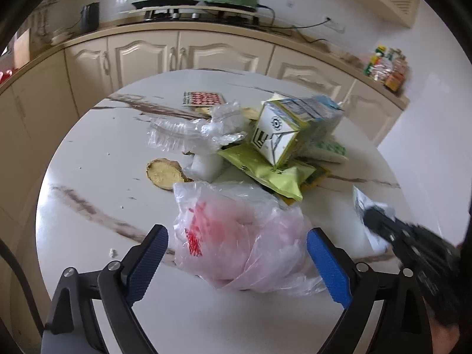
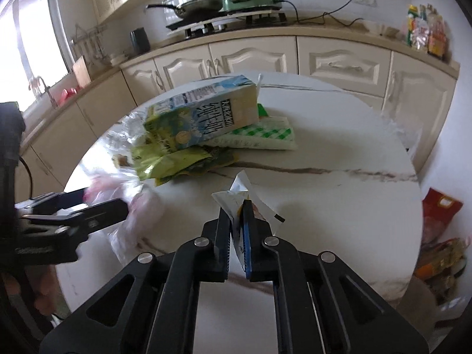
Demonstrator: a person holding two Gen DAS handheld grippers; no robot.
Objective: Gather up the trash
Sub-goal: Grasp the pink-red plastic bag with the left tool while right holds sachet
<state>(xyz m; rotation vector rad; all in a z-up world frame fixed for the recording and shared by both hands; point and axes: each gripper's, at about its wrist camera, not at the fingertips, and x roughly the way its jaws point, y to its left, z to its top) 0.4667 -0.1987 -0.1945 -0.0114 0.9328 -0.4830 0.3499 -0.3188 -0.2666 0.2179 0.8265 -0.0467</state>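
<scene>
A thin pink-and-clear plastic bag (image 1: 236,236) lies on the round white marble table (image 1: 97,177), between the spread blue pads of my open left gripper (image 1: 237,247); the pads do not press it. The bag also shows blurred in the right wrist view (image 2: 138,206). My right gripper (image 2: 236,206) is shut on a white wrapper (image 2: 233,197), held over the table's right part; it shows blurred in the left wrist view (image 1: 380,224). Behind lies a trash pile: a milk carton (image 1: 283,129), a green snack bag (image 1: 265,171), clear plastic wrap (image 1: 194,132), a brown peel (image 1: 163,174).
A green-checked packet (image 2: 265,138) lies under the carton (image 2: 206,112). A red-patterned card (image 1: 203,98) lies at the table's far side. Cream cabinets (image 1: 177,56) with a stove, pan and green cooker stand beyond. Bags and packets (image 2: 439,236) sit on the floor right of the table.
</scene>
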